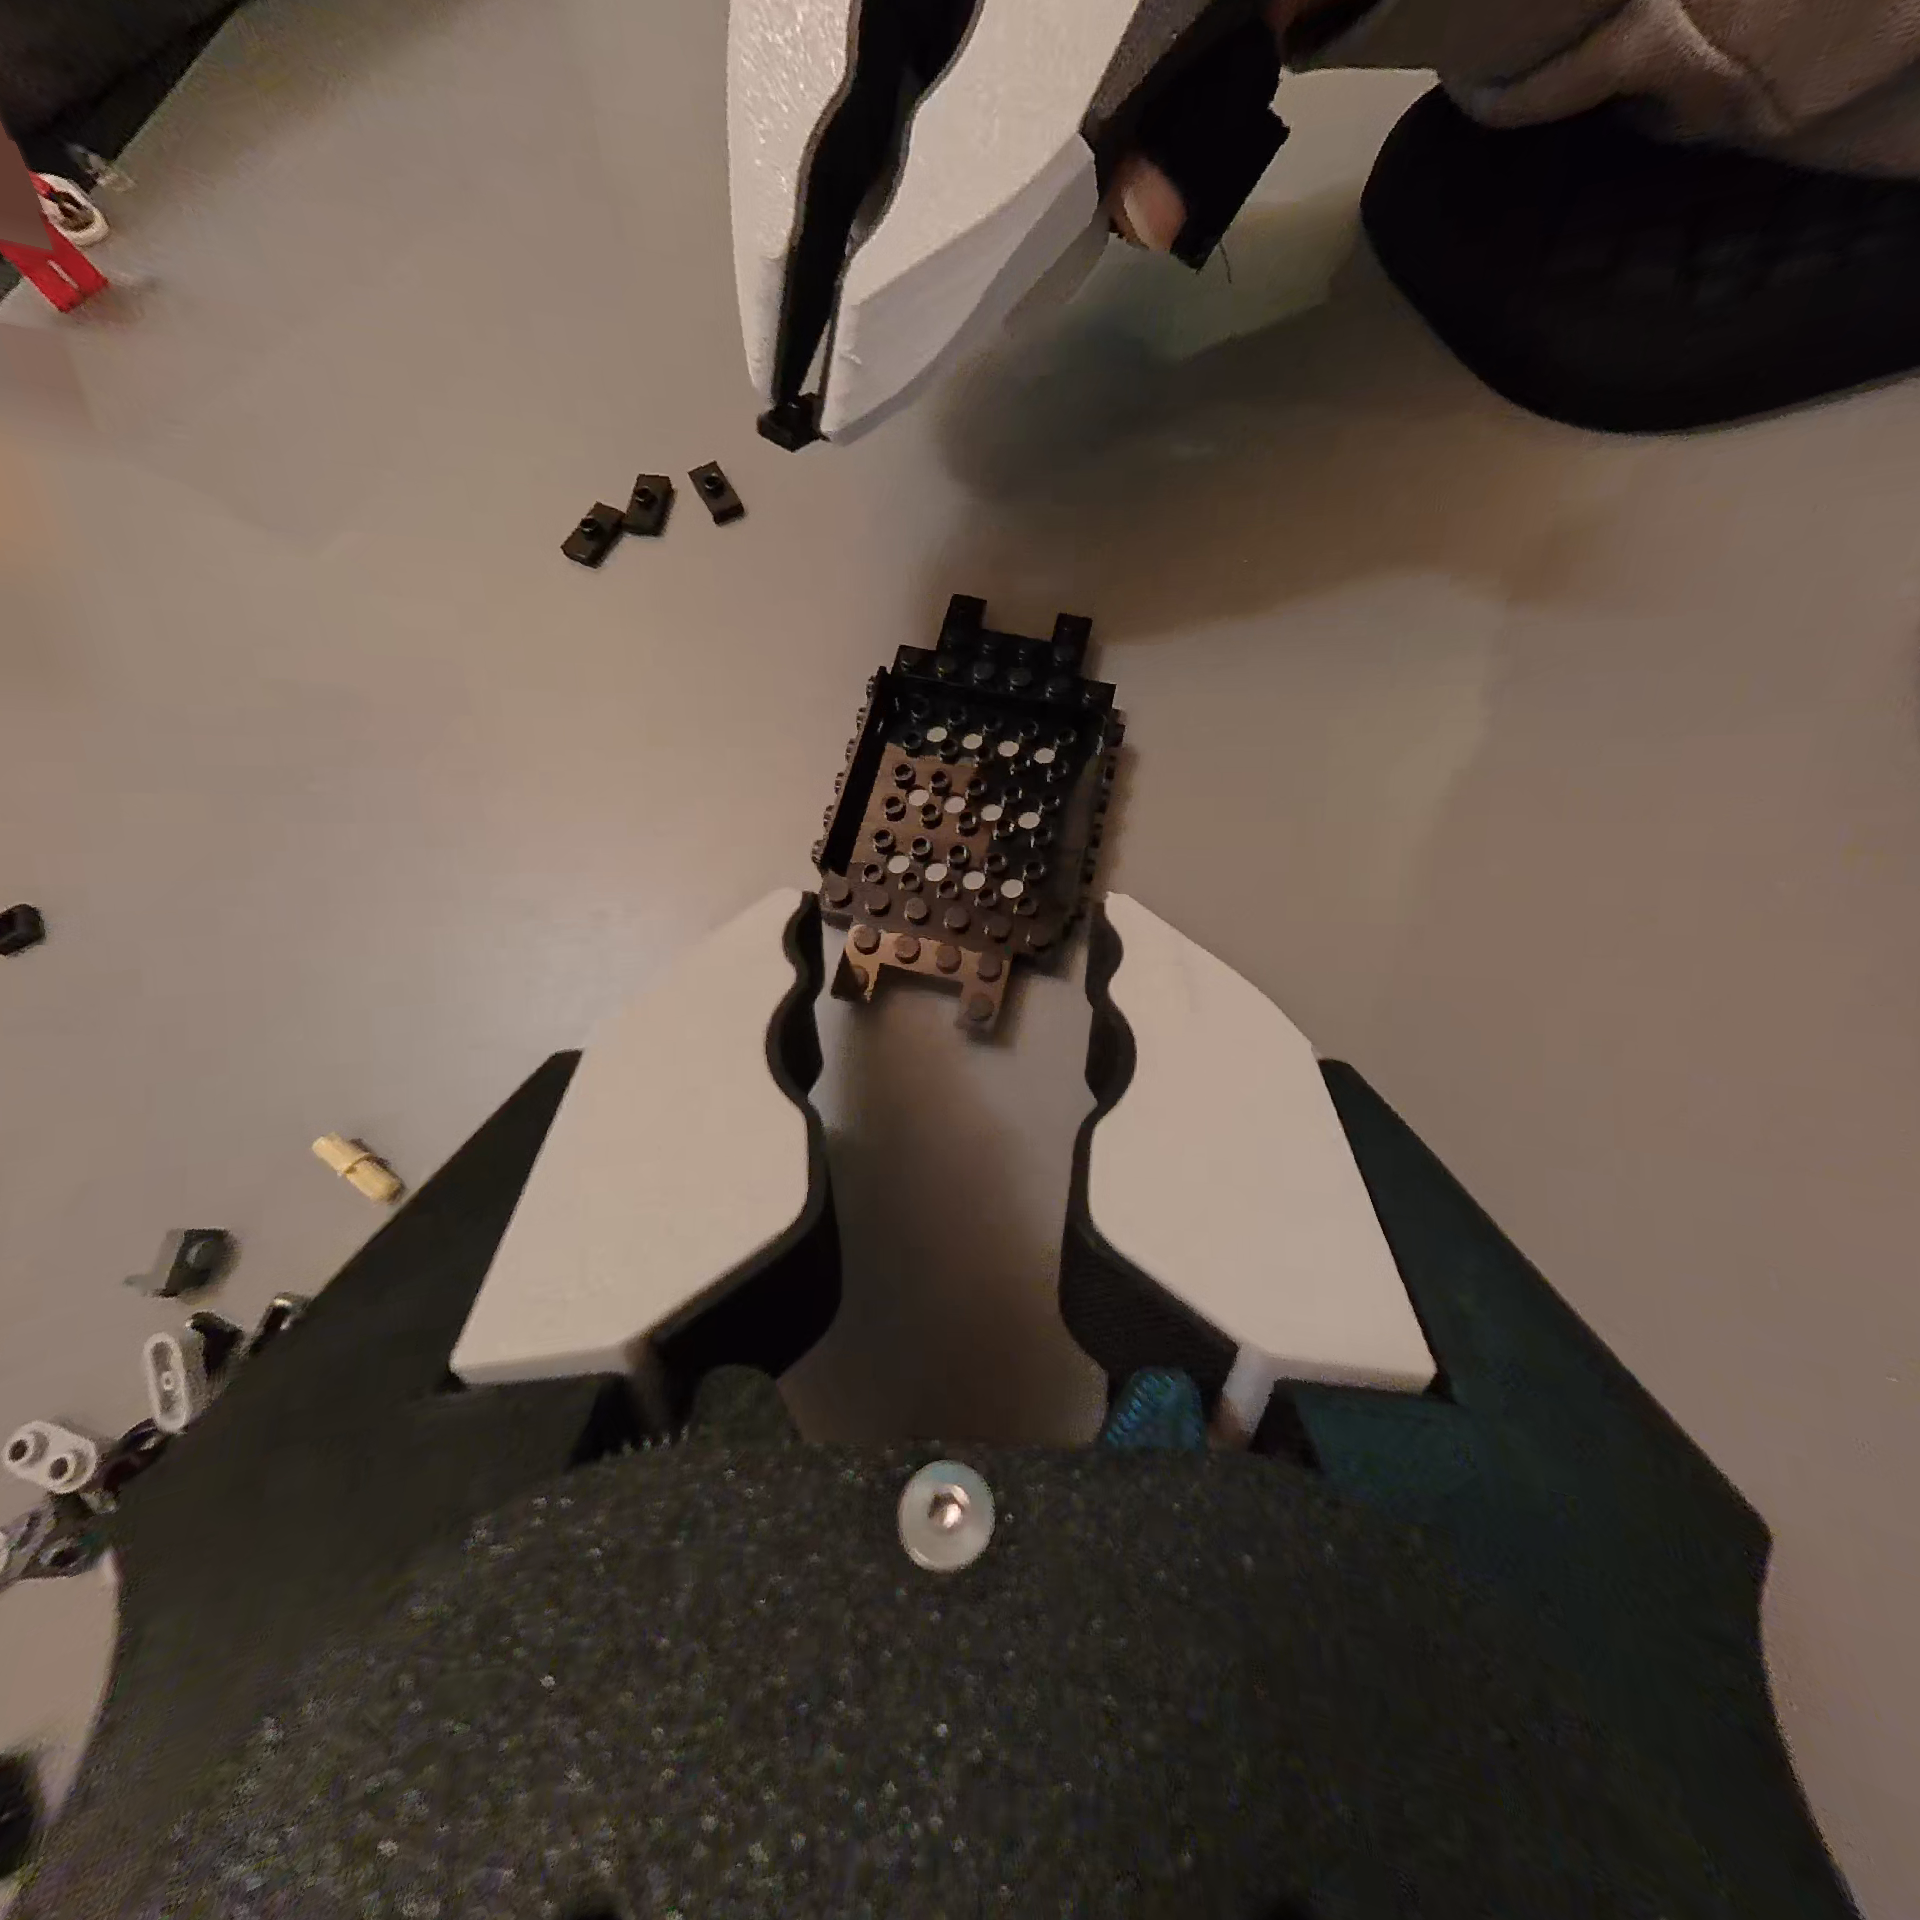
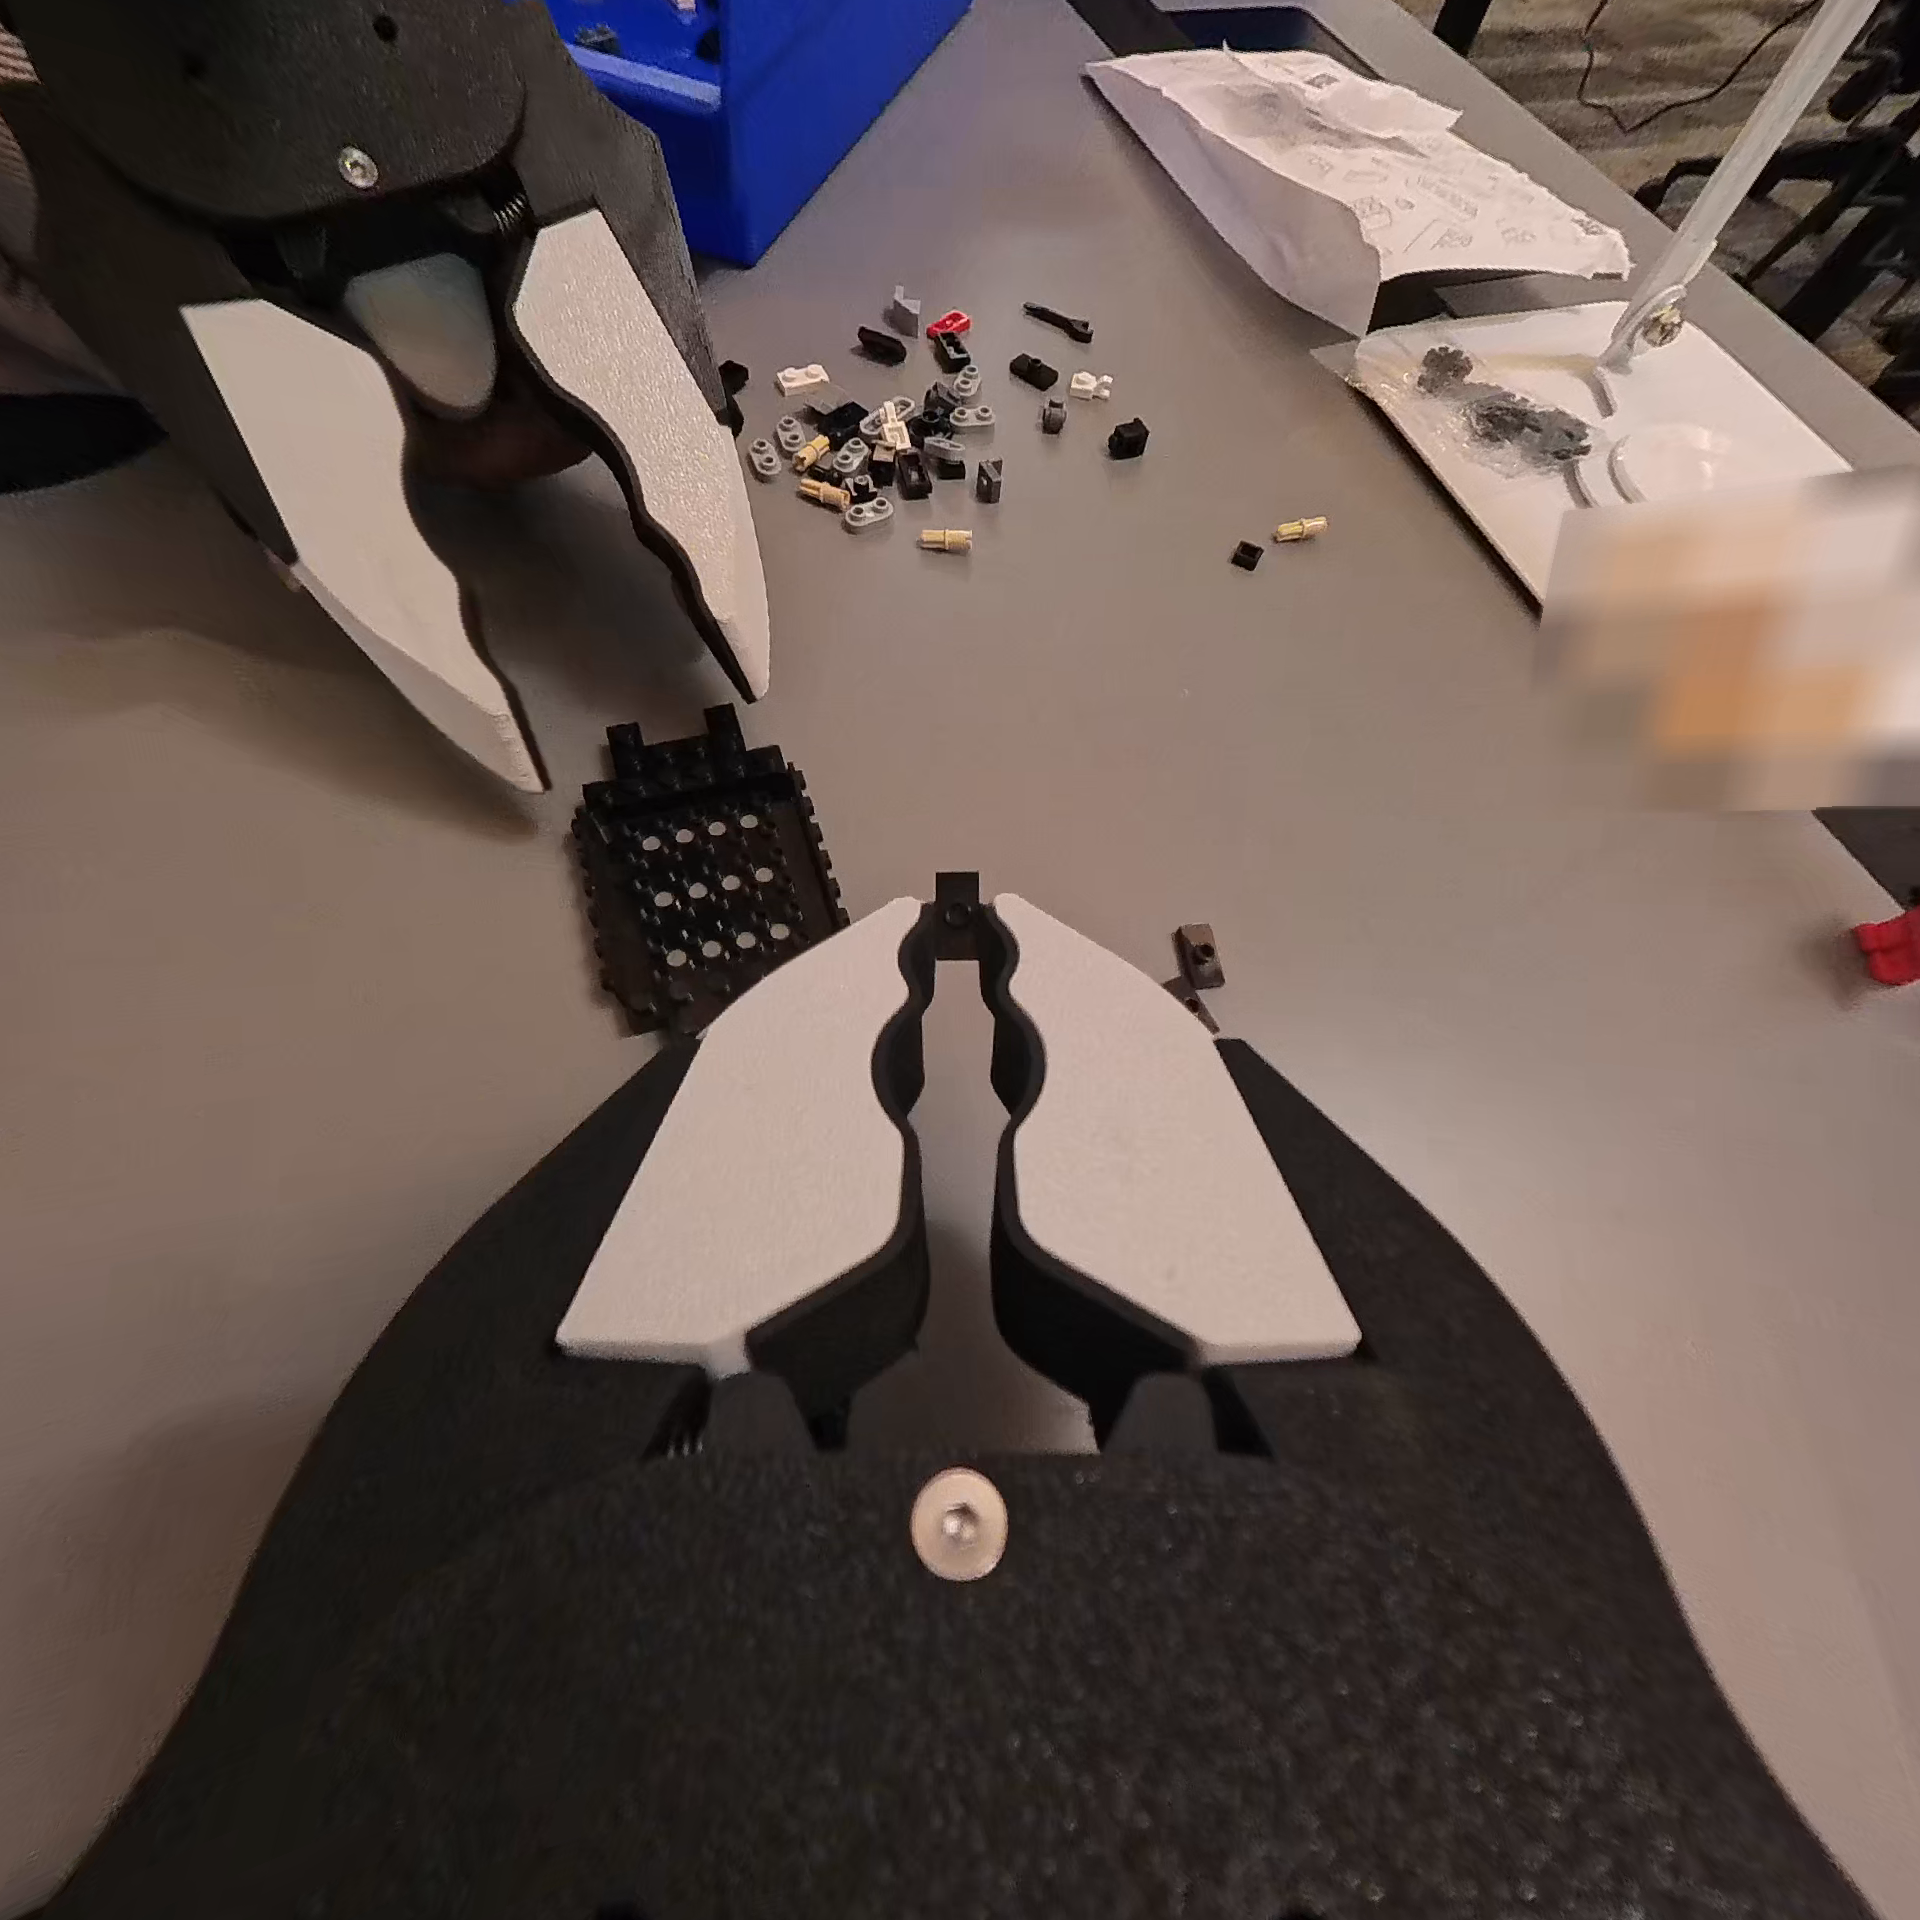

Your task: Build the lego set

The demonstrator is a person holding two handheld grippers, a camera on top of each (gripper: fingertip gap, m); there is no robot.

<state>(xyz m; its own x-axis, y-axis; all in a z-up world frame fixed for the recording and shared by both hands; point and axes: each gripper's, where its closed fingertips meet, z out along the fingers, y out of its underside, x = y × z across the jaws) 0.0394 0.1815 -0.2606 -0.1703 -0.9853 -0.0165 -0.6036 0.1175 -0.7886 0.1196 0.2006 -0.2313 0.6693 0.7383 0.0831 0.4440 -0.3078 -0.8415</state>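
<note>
Grey tabletop (image 2: 1143, 727) fills both wrist views. At the right claw (image 2: 957, 906) the white fingers are pinched nearly together on a small black plate (image 2: 956, 902), which sits between the tips with its stud facing the camera. Just left of that claw and slightly ahead lies the black studded chassis (image 2: 698, 894), flat on the table, its long axis running away from the claw toward the left claw (image 2: 644, 727), a forked tab at each narrow end. The left claw hangs with its fingers spread wide; its tips stand either side of the chassis's near end (image 1: 961, 821), and contact cannot be told. In the left view the chassis points straight ahead along those fingers, toward the right claw (image 1: 795, 424) beyond it. Three spare black plates (image 1: 649, 509) lie ahead-left of the left claw. Farther out past the right claw sit a loose pile of small parts (image 2: 894, 426), a blue bin (image 2: 769, 135) and a torn paper bag (image 2: 1351, 187).
</note>
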